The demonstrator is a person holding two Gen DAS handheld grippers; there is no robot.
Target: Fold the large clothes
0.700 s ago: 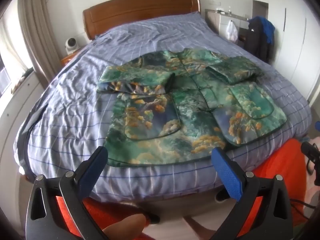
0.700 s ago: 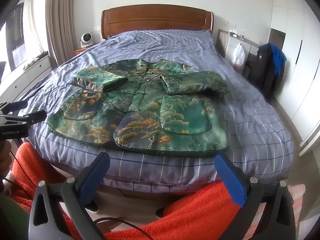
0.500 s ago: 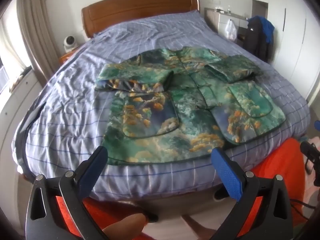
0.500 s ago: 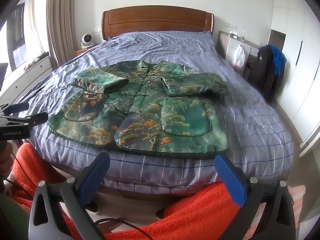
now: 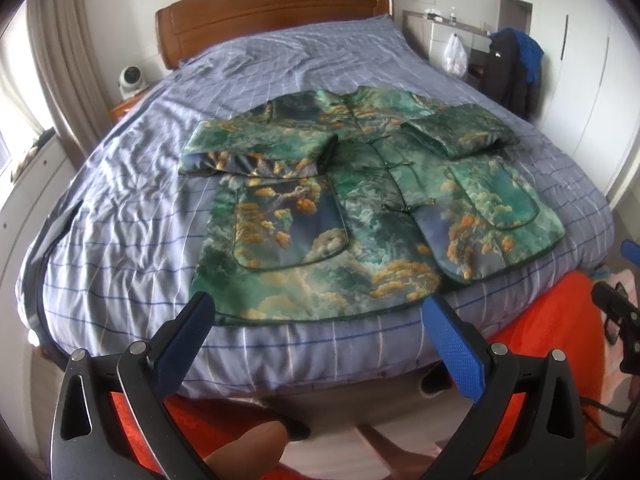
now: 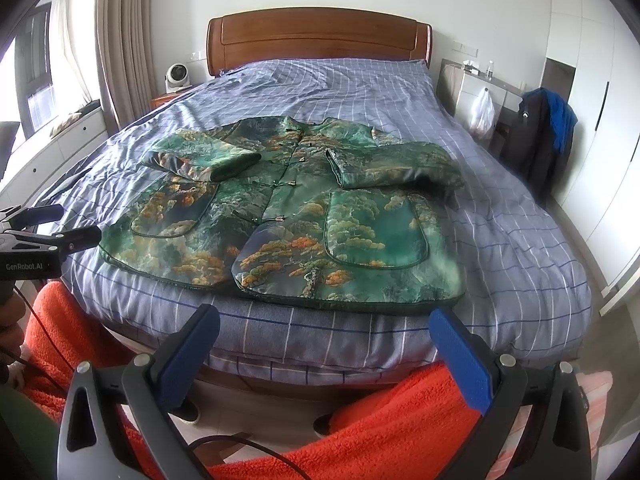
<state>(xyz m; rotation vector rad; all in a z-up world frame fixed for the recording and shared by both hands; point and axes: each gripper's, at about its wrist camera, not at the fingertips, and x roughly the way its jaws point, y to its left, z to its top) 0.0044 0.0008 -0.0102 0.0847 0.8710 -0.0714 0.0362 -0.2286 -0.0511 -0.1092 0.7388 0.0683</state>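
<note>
A green printed jacket [image 5: 360, 200] lies flat, front up, on the checked blue bed [image 5: 120, 220], both sleeves folded across its chest; the left hand-held gripper [image 5: 320, 320] and right hand-held gripper [image 6: 324, 328] hover spread wide, short of its hem, gripping nothing.

A blue-grey checked duvet [image 6: 360, 92] covered the bed, wrinkled toward its left edge. A brown wooden headboard [image 6: 318, 38] stood against the white wall at the bed's head. Beside the head's left corner, a small white fan [image 6: 177, 76] sat on a wooden nightstand [image 6: 166, 100], next to beige curtains [image 6: 120, 48]. Off the bed's right edge, a white plastic bag [image 6: 482, 114] hung from a grey desk [image 6: 474, 80], with a black-and-blue jacket [image 6: 542, 132] draped nearby. Orange fleece [image 6: 400, 420] lay below the bed's foot.
</note>
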